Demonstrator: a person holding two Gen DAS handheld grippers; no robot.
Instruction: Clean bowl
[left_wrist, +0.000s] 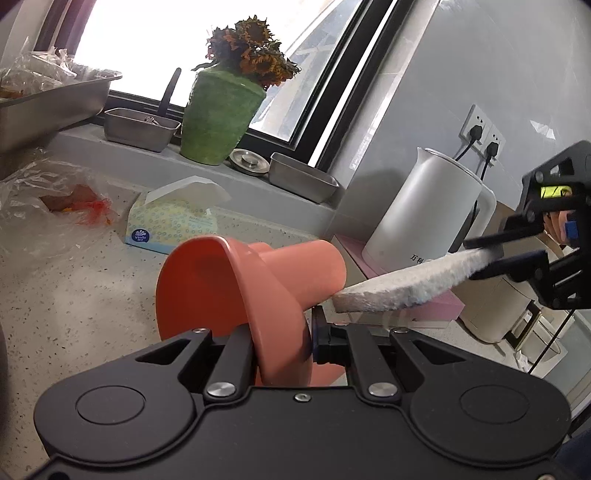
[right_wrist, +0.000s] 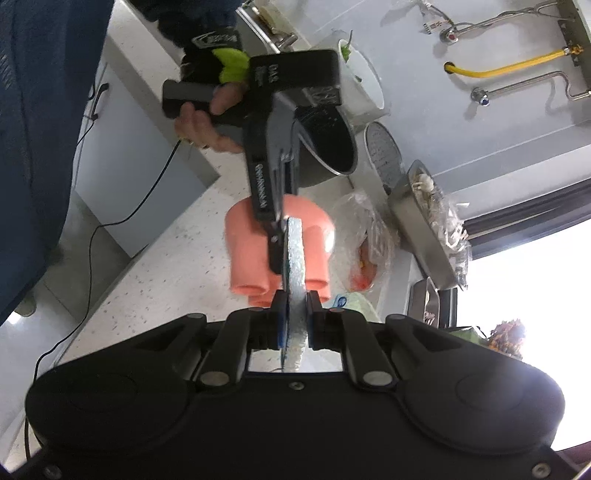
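the light, stiff, likely slippery bowl (left_wrist: 229, 291) is pinched at its rim by the left gripper (left_wrist: 282, 347), while the soft sponge (left_wrist: 406, 284) is clamped in the right gripper (right_wrist: 294, 321).

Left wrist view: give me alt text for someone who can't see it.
The left hand-held gripper clamps the rim of a salmon-pink bowl above a speckled counter, while the right hand-held gripper holds a pale sponge pad beside the bowl's outer base. Behind stand a green vase of dried sunflowers, a tissue pack and a white kettle.
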